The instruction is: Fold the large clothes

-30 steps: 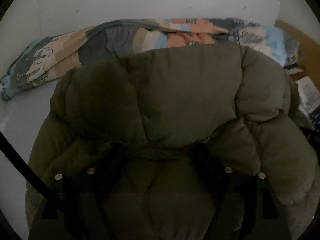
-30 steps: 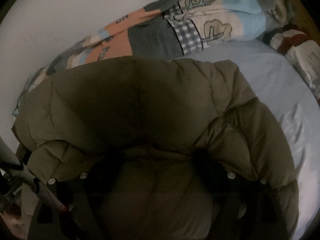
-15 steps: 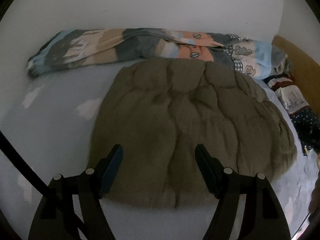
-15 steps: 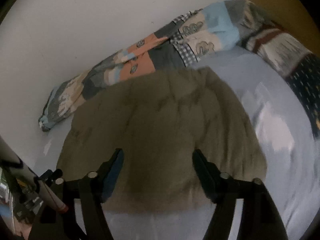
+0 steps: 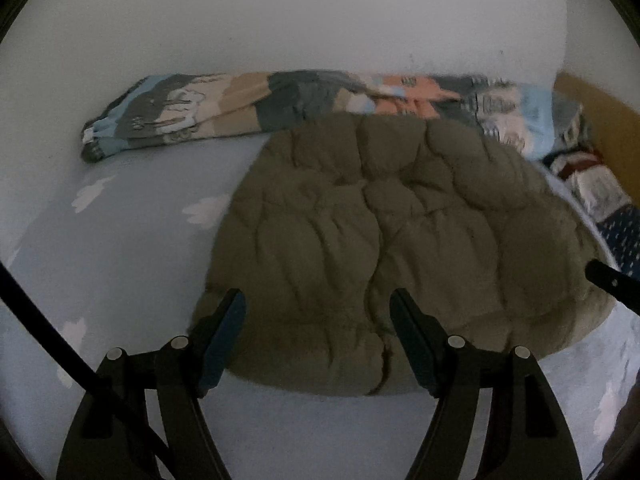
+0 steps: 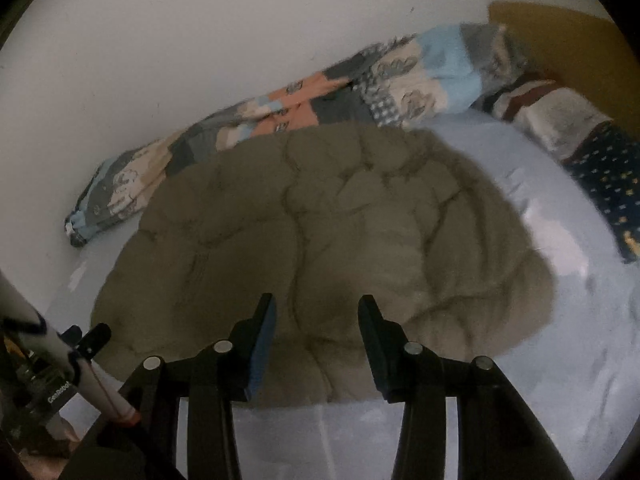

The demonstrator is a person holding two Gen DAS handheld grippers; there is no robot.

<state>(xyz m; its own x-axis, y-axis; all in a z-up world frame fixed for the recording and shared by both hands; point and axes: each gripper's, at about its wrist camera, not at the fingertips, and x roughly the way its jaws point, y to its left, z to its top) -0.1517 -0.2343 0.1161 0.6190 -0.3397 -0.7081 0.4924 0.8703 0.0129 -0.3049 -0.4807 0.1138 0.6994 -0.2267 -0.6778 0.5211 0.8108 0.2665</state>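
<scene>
Lying folded on the pale bed sheet [image 5: 120,248], olive puffer jacket [image 5: 384,232], patchwork quilt [image 5: 224,108] behind, left gripper [image 5: 318,304] and right gripper [image 6: 316,306] hovering, fingers spread, empty.

Bed [image 5: 120,248]: pale blue sheet with faint white cloud shapes. Patchwork blanket [image 5: 224,110], rolled long, lies along the far edge against a plain white wall [image 5: 320,16]; patches in grey, peach, light blue, cream, some checked, some with cartoon prints. At the right end: striped bedding in cream and dark red [image 6: 548,108], then dark blue fabric with small yellow dots [image 6: 612,176]. Mustard-yellow headboard [image 6: 560,36] behind them.
</scene>
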